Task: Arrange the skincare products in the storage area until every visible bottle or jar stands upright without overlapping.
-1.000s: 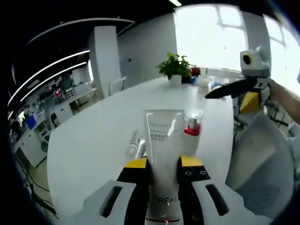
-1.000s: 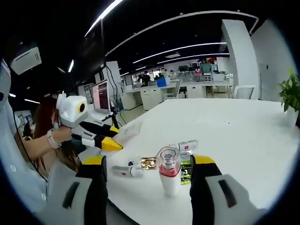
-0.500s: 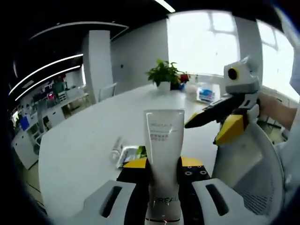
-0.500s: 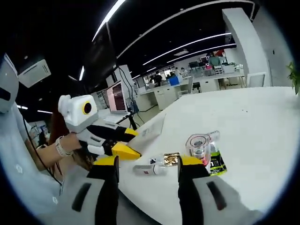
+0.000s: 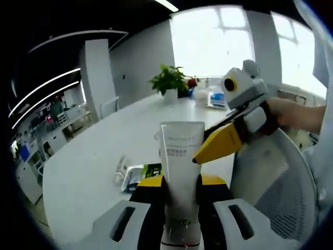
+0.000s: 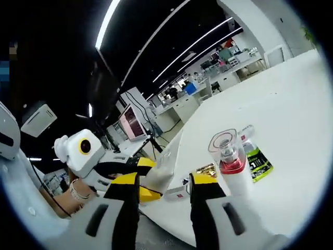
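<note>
Closest to the person, the left tongs (image 5: 180, 188) are clamped on a white tube (image 5: 180, 156), held upright between the yellow-tipped jaws with its flat crimped end on top and small pink print on its face. Just beside the tube's upper right edge in the left gripper view, the right tongs (image 5: 217, 145) come in at a slant, yellow tips pointing toward the tube, carried by a hand (image 5: 291, 112) above the mesh back of a grey chair (image 5: 276, 177).

In the right gripper view, the right tongs (image 6: 165, 183) stand with their jaws apart and nothing between them; through the gap the left tongs (image 6: 143, 179) show just beyond, near the tabletop's near edge, with the pale tube rising from them.

On the white tabletop (image 5: 88, 161), a little farther out, a white bottle with a clear cap and a red band (image 6: 230, 164) stands upright just right of the right jaw. Behind it lie flat a green-and-black sachet (image 6: 258, 162), a small gold-coloured packet (image 6: 206, 170) and a small white tube with red print (image 6: 177, 194), close together. In the left gripper view the sachet (image 5: 147, 172) lies left of the held tube, with a small clear bottle (image 5: 120, 170) on its side next to it.

At the tabletop's far end stands a potted green plant (image 5: 169, 80), with a few small items beside it too blurred to name. Beyond are bright windows, and on the other side rows of office desks with a monitor (image 6: 131, 124).
</note>
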Demonstrator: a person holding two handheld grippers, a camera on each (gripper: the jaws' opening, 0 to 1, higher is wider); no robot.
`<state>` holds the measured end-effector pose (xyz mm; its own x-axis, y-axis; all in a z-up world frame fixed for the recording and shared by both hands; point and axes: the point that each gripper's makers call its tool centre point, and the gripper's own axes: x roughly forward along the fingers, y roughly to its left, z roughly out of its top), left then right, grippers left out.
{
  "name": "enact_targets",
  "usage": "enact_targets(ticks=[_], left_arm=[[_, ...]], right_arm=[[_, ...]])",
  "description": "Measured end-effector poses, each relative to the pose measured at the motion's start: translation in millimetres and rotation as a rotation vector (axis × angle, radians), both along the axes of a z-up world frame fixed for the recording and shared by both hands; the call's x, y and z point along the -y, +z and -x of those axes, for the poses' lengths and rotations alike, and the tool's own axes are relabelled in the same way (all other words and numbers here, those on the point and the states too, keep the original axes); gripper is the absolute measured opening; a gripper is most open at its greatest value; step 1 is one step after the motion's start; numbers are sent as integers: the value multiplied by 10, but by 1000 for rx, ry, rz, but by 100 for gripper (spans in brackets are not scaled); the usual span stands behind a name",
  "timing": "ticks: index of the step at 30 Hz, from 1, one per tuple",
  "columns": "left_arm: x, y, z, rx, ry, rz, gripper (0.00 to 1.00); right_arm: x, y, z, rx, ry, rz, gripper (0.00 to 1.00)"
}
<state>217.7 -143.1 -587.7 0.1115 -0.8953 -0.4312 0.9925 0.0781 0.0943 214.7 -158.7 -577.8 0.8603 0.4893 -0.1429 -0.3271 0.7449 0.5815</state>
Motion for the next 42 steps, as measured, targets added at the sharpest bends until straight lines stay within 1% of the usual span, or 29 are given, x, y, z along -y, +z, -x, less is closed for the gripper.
enact_targets(ticks=[1, 2, 5, 7, 8, 11, 13, 17, 18, 19, 20, 21, 22, 24, 25, 30, 32, 34, 35, 38, 40, 42], left_arm=[[23, 10, 33, 7, -5, 0, 17], [43, 22, 60, 28, -15, 0, 17], [88, 36, 134, 71, -31, -13, 17], [103, 32, 152, 94, -37, -22, 18], [113, 28, 170, 109, -48, -29, 18], [129, 28, 199, 130, -63, -36, 18], [138, 22, 202, 148, -69, -41, 18], [148, 20, 216, 155, -79, -43, 18], [153, 8, 224, 167, -84, -50, 18], [153, -2, 221, 184, -89, -56, 18], [147, -3, 218, 200, -92, -64, 18], [144, -2, 219, 206, -95, -64, 19], [139, 0, 218, 208, -94, -65, 19], [141, 13, 213, 219, -96, -61, 19], [138, 22, 213, 223, -95, -58, 20], [151, 17, 194, 255, -91, -61, 23], [154, 9, 195, 259, -103, -62, 25], [150, 16, 200, 255, -118, -59, 26], [149, 15, 203, 253, -125, -59, 26], [144, 6, 218, 266, -150, -62, 27], [142, 7, 211, 287, -167, -54, 27], [134, 10, 200, 272, -169, -43, 28]], right_arm=[[-1, 6, -8, 2, -4, -18, 36], [3, -3, -16, -1, -10, -33, 36], [14, -35, -25, -14, -15, -57, 33], [-2, -34, -14, -24, -7, -105, 31], [-8, -37, -8, -28, -4, -116, 30], [-17, -54, 2, -35, 0, -120, 29], [-19, -52, 5, -41, 3, -148, 27], [-50, -52, 22, -55, 20, -175, 24], [-60, -49, 24, -58, 24, -182, 21], [-72, -52, 23, -74, 19, -201, 18], [-70, -52, 20, -65, 25, -192, 18], [-66, -55, 21, -62, 27, -191, 17], [-62, -56, 20, -73, 23, -218, 17], [-61, -43, 25, -70, 23, -223, 15], [-59, -35, 26, -68, 21, -222, 15], [-38, -16, 18, -56, 7, -168, 12], [-34, -16, 22, -53, 9, -141, 11], [-28, -5, 31, -33, 17, -84, 11], [-32, -1, 42, -33, 23, -69, 11], [-27, -5, 44, -27, 39, -38, 10], [-17, 1, 40, -15, 44, -20, 10], [-16, 16, 39, -2, 57, 8, 9]])
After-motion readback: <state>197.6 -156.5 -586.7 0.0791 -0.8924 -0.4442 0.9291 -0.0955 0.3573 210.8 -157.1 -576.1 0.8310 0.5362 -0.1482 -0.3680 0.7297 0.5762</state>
